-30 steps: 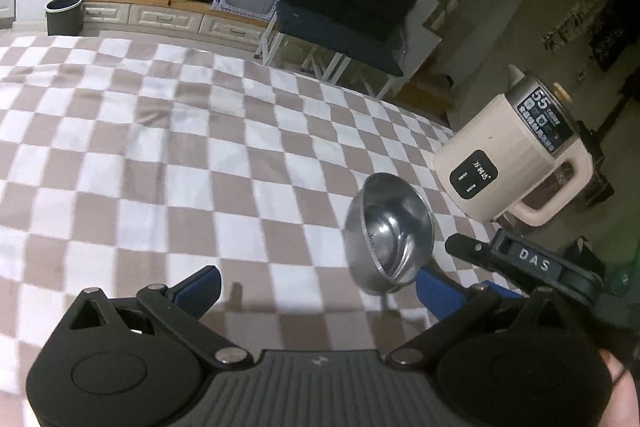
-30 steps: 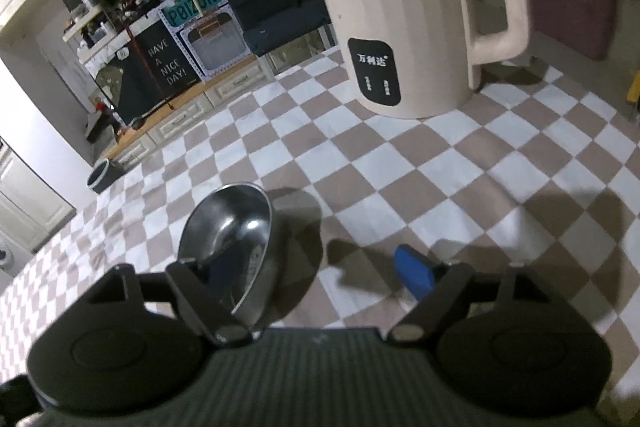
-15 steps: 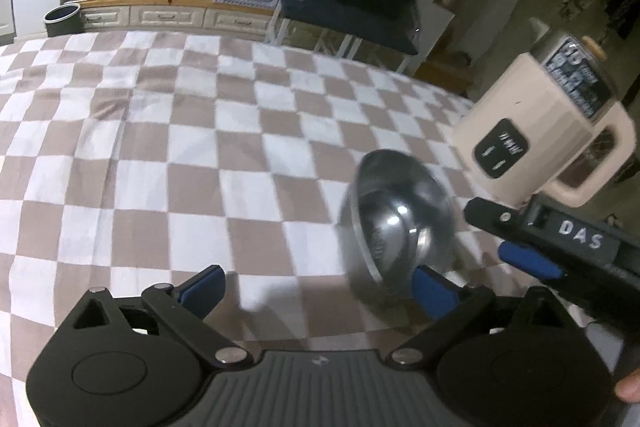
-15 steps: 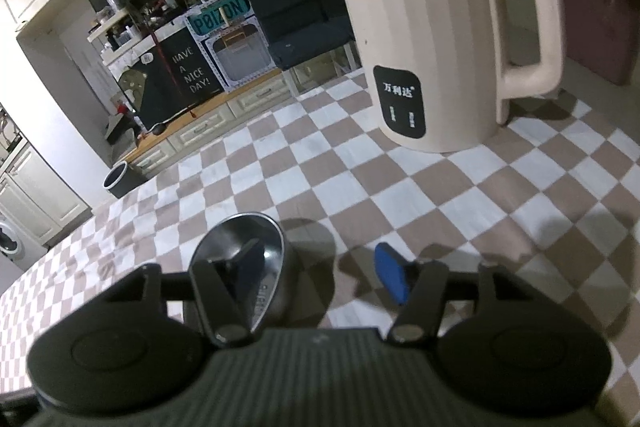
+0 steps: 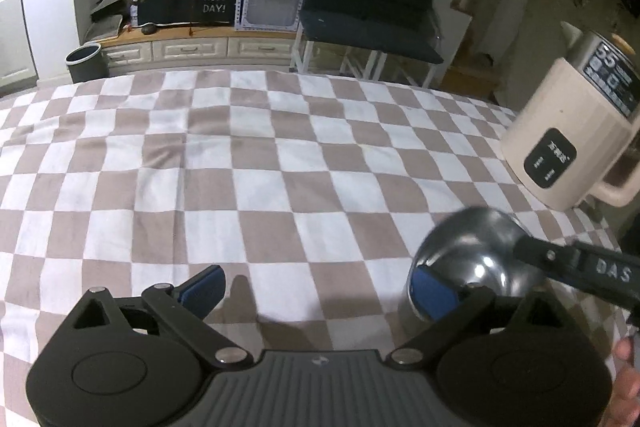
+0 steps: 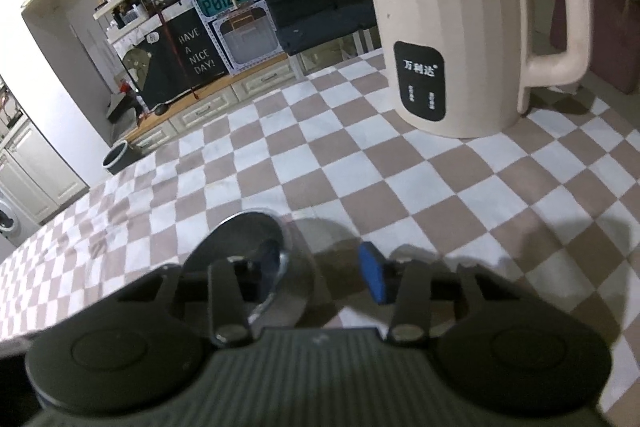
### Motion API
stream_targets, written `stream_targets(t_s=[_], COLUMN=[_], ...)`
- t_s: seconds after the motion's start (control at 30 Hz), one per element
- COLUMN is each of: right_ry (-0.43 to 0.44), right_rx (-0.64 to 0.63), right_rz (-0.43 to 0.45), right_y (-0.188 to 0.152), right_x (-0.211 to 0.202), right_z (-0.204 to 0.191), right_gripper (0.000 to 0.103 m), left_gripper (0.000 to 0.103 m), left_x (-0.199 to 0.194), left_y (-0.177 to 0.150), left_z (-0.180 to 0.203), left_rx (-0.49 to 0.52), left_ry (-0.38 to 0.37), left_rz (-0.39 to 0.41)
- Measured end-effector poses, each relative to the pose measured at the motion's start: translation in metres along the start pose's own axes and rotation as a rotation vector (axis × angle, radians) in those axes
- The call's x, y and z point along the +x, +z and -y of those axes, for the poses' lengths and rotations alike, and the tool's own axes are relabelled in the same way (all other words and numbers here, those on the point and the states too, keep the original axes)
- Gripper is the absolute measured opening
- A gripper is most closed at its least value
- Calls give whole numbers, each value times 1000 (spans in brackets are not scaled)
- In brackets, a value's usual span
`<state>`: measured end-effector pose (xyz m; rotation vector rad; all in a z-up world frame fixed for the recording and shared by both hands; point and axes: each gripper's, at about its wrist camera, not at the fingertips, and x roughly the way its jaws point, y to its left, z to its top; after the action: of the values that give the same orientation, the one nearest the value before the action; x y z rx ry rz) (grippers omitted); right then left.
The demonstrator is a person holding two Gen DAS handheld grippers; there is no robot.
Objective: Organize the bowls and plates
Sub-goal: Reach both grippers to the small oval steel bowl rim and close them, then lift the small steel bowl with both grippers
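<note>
A steel bowl [image 5: 472, 259] sits on the brown-and-white checked cloth [image 5: 248, 163], low on the right in the left wrist view. In the right wrist view the bowl [image 6: 240, 239] is close in front. My right gripper [image 6: 320, 267] straddles its wall, one finger inside the bowl and the blue pad [image 6: 372, 277] outside. Its jaws are closing, and a gap still shows between that pad and the wall. My left gripper [image 5: 320, 289] is open and holds nothing. Its right pad [image 5: 434, 291] is just in front of the bowl.
A tall cream electric kettle [image 6: 452, 47] stands on the cloth behind the bowl, at the right edge of the left wrist view [image 5: 560, 147]. Beyond the table's far edge are a dark folding chair [image 5: 368, 11], low drawers and a grey bin [image 5: 86, 61].
My right gripper's jaws have narrowed around the bowl's wall. My left gripper has shifted and rolled, so the bowl now lies further right, by its right pad.
</note>
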<state>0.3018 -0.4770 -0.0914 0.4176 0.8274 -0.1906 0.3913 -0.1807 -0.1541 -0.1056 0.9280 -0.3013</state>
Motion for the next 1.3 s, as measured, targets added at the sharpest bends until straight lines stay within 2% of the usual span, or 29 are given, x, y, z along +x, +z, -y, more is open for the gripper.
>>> stream_targets(t_s=[0.07, 0.13, 0.23, 0.3, 0.47, 0.53, 0.6, 0.63, 0.8, 0.97, 1.1, 1.3], right_ry=[7, 11, 13, 12, 9, 12, 18, 20, 23, 44, 72, 99], right_rx=[-9, -36, -81, -103, -119, -107, -106, -109, -117, -100, -87, -94], right_rz=[-8, -22, -55, -64, -76, -81, -78, -75, -73, -67, -52, -35], right_y=[0, -2, -6, -8, -10, -9, -10, -10, -14, -14, -13, -21], right_x=[-1, -2, -3, -5, -8, -8, -11, -12, -16, -23, -39, -71], right_z=[1, 0, -5, -9, -12, -12, -13, -14, -15, -16, -20, -28], right_gripper=[45, 32, 15, 9, 7, 6, 6, 6, 6, 5, 5, 6], left_gripper=[97, 89, 67, 47, 35, 27, 12, 8, 6, 6, 6, 5], left_x=[-1, -3, -7, -8, -12, -12, -11, -11, -19, -38, -55, -88], left_y=[1, 2, 3, 2, 0, -2, -4, -4, -6, -5, -10, -17], left_z=[-1, 0, 6, 10, 15, 13, 11, 11, 13, 13, 13, 7], left_rx=[-2, 0, -13, 3, 19, 0, -29, -36, -7, 13, 61, 63], left_ry=[-13, -46, -95, -123, -165, -186, -211, -224, -222, -219, -210, -227], left_rz=[-3, -8, -31, -55, -79, -98, -114, -123, -115, -76, -50, -16])
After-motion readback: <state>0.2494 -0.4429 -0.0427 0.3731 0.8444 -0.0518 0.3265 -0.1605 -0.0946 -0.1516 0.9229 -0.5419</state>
